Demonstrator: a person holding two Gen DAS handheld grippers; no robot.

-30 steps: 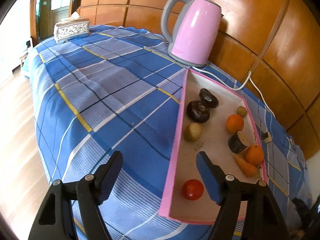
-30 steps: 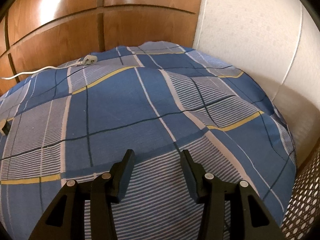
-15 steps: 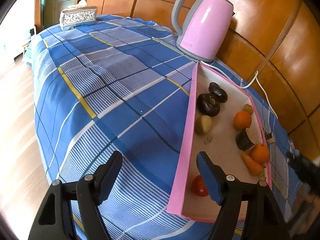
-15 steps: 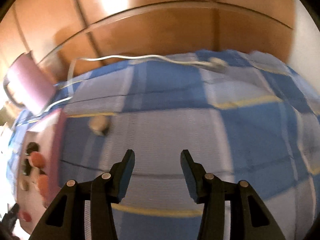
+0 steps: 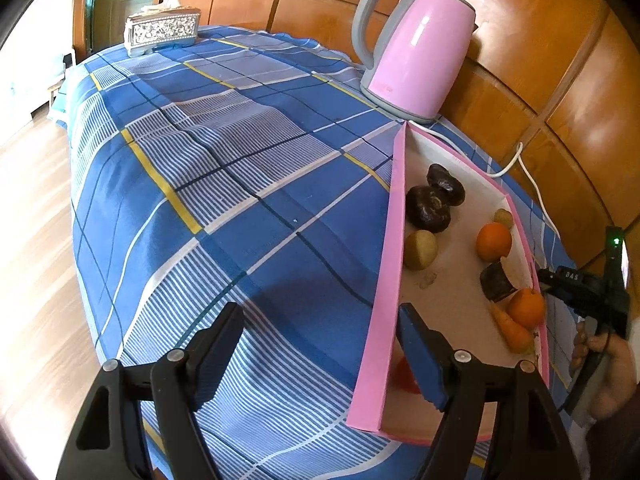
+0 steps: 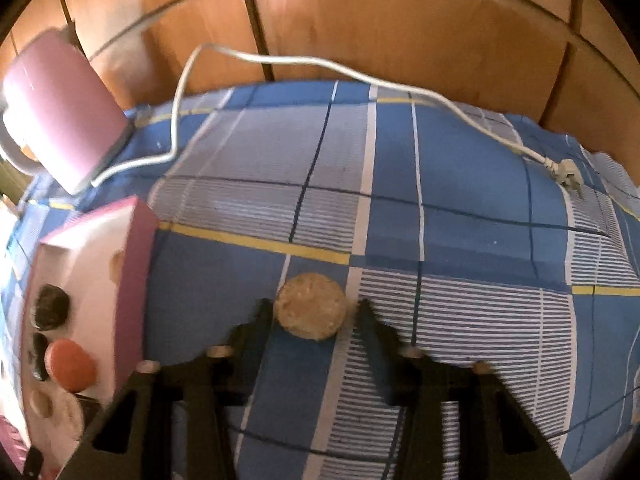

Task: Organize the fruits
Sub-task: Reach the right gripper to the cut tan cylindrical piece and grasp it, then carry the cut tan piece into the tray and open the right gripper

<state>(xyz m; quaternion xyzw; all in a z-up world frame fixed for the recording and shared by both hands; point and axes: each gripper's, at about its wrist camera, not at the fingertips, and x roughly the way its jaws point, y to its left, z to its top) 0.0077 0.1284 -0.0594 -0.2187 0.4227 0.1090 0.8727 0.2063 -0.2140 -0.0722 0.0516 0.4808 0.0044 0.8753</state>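
Round tan fruit [image 6: 310, 312]: on blue plaid cloth [image 6: 460, 216], right of pink tray [image 6: 134, 264], between right gripper's [image 6: 312, 316] spread jaws, untouched.
Left gripper [image 5: 320, 340]: jaws apart, straddling tray's near-left wall.
Tray contents: oranges [image 5: 494, 241], carrot [image 5: 512, 330], dark fruits [image 5: 428, 208].

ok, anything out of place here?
One round tan fruit lies loose on the blue checked cloth, outside the pink tray holding the rest. The right gripper has open jaws on either side of it. The kettle's plug also lies unplugged on the cloth.
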